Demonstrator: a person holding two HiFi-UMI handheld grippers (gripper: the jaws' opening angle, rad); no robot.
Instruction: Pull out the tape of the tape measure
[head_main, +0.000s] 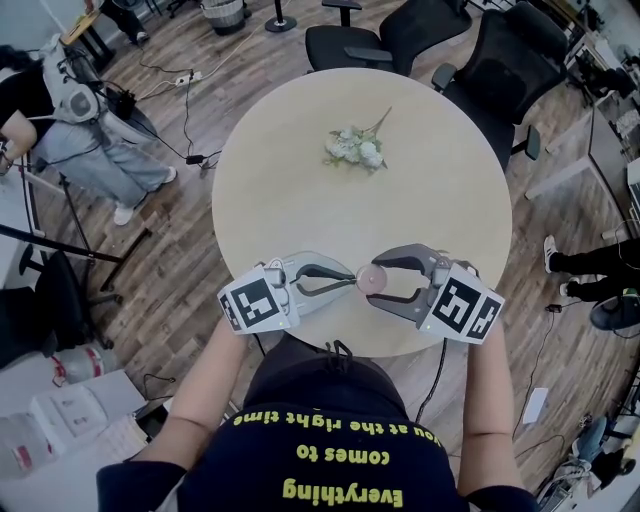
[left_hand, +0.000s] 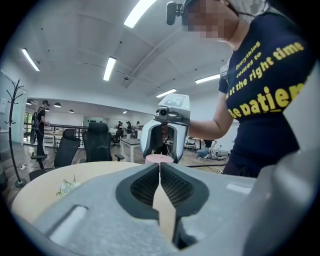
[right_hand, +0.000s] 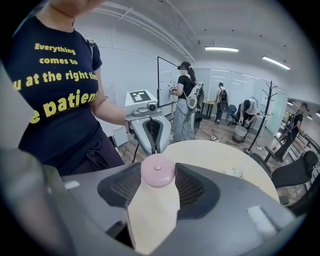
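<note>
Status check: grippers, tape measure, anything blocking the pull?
Right gripper clamped on pink tape measure. Left gripper jaws shut at its edge; no tape visibly out yet. Flowers well clear, nothing blocking.

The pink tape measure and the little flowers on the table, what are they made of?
The tape measure looks like smooth pink plastic: its round case has a soft, even sheen. The flowers are pale, whitish blooms lying on the table. They may be fake, made of fabric or plastic, but they are too small to be sure.
</note>
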